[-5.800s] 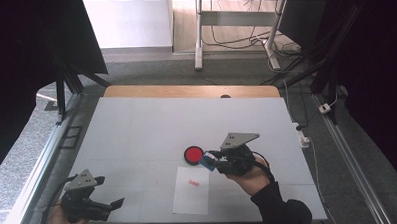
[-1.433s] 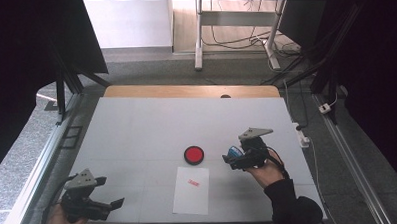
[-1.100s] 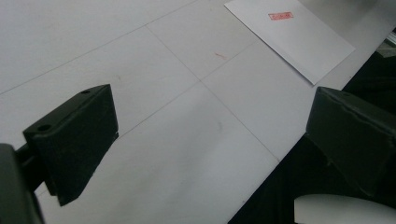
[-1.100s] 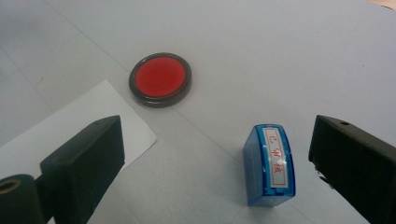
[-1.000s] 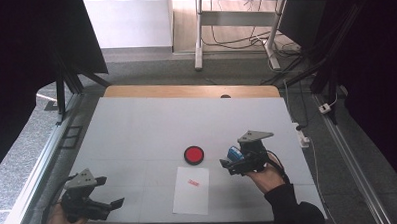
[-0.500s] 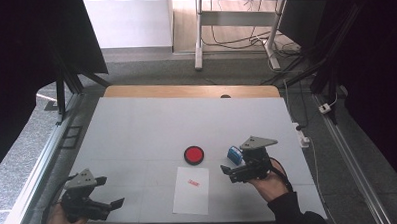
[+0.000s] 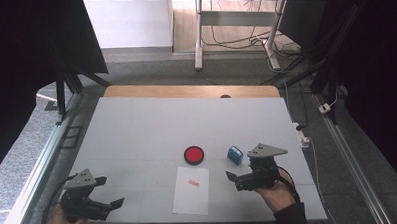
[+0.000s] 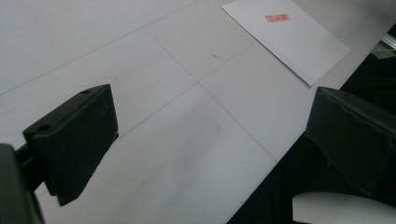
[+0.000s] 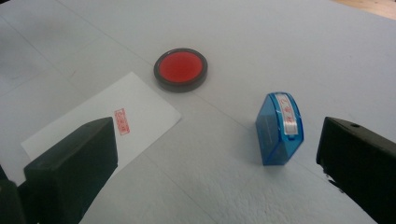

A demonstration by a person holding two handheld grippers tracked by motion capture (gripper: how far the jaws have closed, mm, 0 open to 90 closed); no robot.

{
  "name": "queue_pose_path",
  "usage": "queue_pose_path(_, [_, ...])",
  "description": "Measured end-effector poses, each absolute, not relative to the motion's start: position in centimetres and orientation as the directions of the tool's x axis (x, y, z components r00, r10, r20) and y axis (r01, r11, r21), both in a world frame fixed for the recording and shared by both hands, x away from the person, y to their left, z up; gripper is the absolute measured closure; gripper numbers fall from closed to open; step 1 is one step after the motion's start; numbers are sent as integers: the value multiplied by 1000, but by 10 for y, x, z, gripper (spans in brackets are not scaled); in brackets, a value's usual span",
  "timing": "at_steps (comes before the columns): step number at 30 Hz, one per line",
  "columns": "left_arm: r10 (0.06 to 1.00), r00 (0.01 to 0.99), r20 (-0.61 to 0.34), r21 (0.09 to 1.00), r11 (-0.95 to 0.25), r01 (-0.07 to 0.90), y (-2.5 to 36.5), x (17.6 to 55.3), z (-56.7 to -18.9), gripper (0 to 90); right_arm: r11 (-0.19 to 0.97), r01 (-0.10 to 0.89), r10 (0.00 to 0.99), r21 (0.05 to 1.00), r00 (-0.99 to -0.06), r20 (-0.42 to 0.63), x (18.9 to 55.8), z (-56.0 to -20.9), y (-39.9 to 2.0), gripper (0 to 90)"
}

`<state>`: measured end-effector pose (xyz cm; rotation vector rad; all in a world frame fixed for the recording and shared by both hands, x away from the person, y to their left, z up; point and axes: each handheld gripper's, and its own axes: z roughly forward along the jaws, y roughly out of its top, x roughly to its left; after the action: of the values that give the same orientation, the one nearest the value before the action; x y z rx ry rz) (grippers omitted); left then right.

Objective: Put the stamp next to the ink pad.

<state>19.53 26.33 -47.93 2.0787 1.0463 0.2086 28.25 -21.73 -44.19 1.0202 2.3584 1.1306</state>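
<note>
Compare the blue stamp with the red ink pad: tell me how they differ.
The blue stamp is a boxy, translucent blue block that stands tall on the table; the red ink pad is a low, round disc with a dark rim and red face. The stamp stands nearer the open right gripper; the ink pad lies just beyond the sheet of paper. Both rest on the white table, touched by nothing.

Blue stamp [image 9: 279,128] stands free between wide-apart jaws, near ink pad [image 9: 180,69].
</note>
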Motion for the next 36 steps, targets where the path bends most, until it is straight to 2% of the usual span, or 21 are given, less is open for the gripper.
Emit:
queue_pose_path(24, [745, 636, -200, 713, -335, 616, 266, 194, -479, 14, 337, 524, 800, 783, -597, 56, 251, -445, -260, 0])
queue_pose_path(36, [745, 636, -201, 713, -333, 617, 266, 194, -479, 12, 331, 557, 832, 762, -554, 43, 236, -452, -277, 0])
